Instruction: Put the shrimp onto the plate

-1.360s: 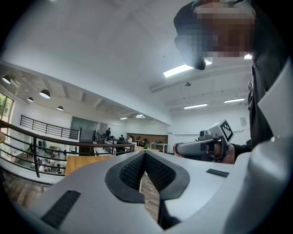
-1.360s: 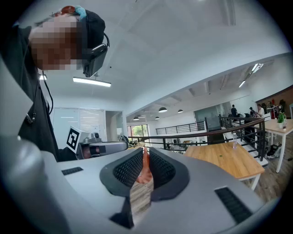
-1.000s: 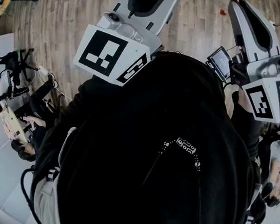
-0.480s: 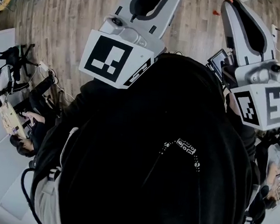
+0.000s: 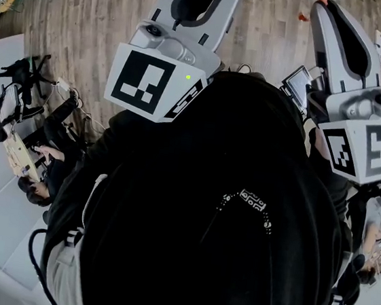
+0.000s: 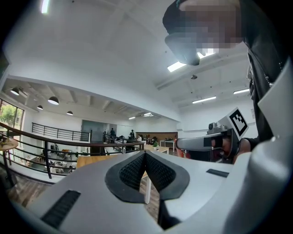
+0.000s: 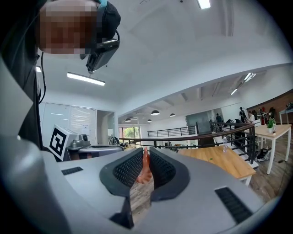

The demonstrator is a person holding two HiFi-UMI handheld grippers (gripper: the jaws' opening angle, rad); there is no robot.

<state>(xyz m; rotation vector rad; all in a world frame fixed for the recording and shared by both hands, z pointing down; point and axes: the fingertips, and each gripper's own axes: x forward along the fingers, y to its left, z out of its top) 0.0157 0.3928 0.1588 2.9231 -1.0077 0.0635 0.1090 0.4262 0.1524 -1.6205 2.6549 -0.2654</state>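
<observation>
Both tools are barely moving since the earlier frame. In the head view the marker cube [image 5: 360, 148] of the right tool [image 7: 145, 153] is now sitting a little lower and more to the right, and the left tool [image 6: 144, 154] is staying almost where it was.

In the right gripper view, the shrimp [image 7: 145, 171] is standing between the two dark ribbed pads at the centre of the frame, an orange-pink piece pointing upward. The right tool is clamping on it from both sides. In the head view the same shrimp is showing as a small orange bit at the tip of this tool, at the upper right edge.

The left tool's pads are meeting at their tips at the lower centre of its own view. Both tools are being held up in front of the person's black hooded top [image 5: 225, 207], which is filling the lower middle of the head view, with the wooden floor [image 5: 89, 21] lying behind them at the top. A small screen [image 5: 299, 84] is sitting beside the right tool. A dark railing [image 7: 206, 132] is running across the background of the right gripper view.
</observation>
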